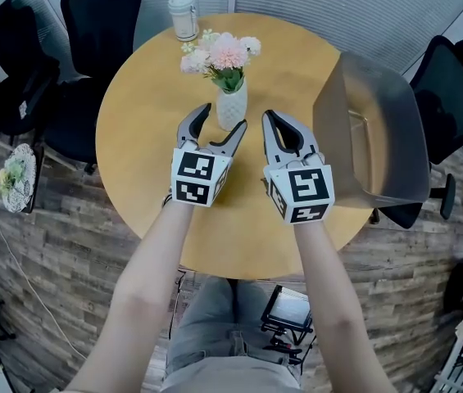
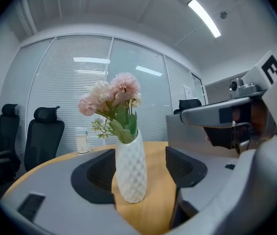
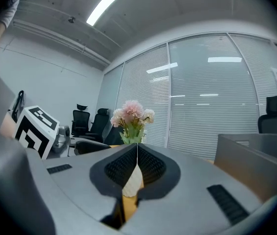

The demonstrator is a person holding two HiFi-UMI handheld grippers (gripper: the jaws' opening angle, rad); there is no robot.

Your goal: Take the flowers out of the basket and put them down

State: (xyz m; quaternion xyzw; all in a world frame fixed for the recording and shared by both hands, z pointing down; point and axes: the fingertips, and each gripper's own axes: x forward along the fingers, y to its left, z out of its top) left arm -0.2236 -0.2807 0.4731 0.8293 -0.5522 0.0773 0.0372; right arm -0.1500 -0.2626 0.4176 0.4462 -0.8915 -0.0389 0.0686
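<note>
Round wooden table (image 1: pixel 141 137) in a meeting room, with blinds behind glass walls in the background.

So, grippers first. The left gripper (image 1: pixel 224 117) has its jaws standing fairly wide, and the white vase (image 1: pixel 231 106) sits right between them. In the left gripper view the left pad looks like it's right up against the vase wall, while the right pad has a clear gap of tabletop showing, so it's not clamped on anything. The right gripper (image 3: pixel 137 148) is just to the right of the vase with its jaws pressed together and nothing between them. Through the slit under the tips you can see a sliver of the vase further off.

The vase is upright near the middle of the table, and the flowers (image 1: pixel 223 54), pink and cream with green leaves, are stuck in its top, upright too. They're not in the grey basket (image 1: pixel 395 121), which is well off to the right of the vase at the table's edge.

Behind the vase and a bit left, near the far rim, there's a pale lidded jar (image 1: pixel 183 16). Black office chairs (image 1: pixel 100 23) are beyond that, left of the vase and off the table.
</note>
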